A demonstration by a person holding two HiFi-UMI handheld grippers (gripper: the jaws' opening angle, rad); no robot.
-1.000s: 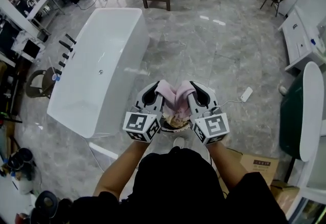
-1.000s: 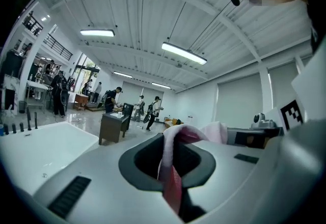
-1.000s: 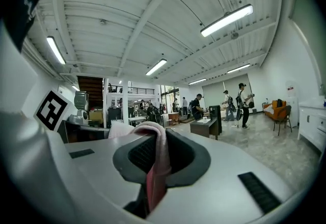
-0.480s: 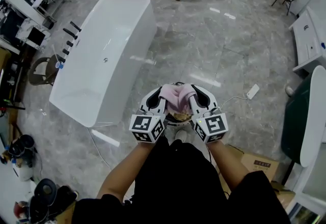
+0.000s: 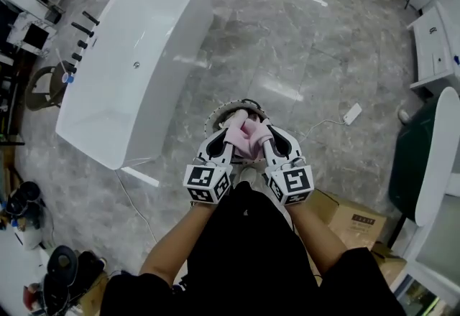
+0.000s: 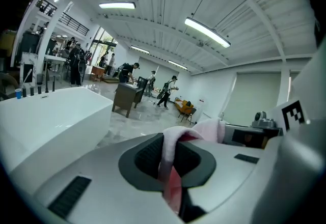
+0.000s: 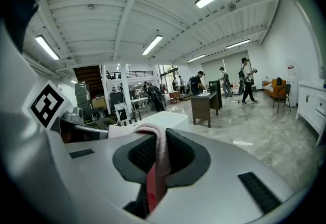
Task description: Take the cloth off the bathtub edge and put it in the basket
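At the left we see the white, smooth-glazed bathtub [image 5: 129, 56], a long rounded oblong standing on the grey marbled floor [image 5: 287, 42]. Toward the middle our left gripper [image 5: 234, 125], a grey moulded shell, is clamped on a fold of the soft pink cloth [image 5: 246, 138]. The cloth bunches between the two grippers, over the round basket [image 5: 215, 118], whose rim shows just beyond them. Our right gripper [image 5: 259, 129] pinches the cloth's other fold, its jaws closed tight on the fabric. Further right a flat white power strip [image 5: 352, 114] lies on the floor, and a brown cardboard box [image 5: 353, 218] sits near our right arm
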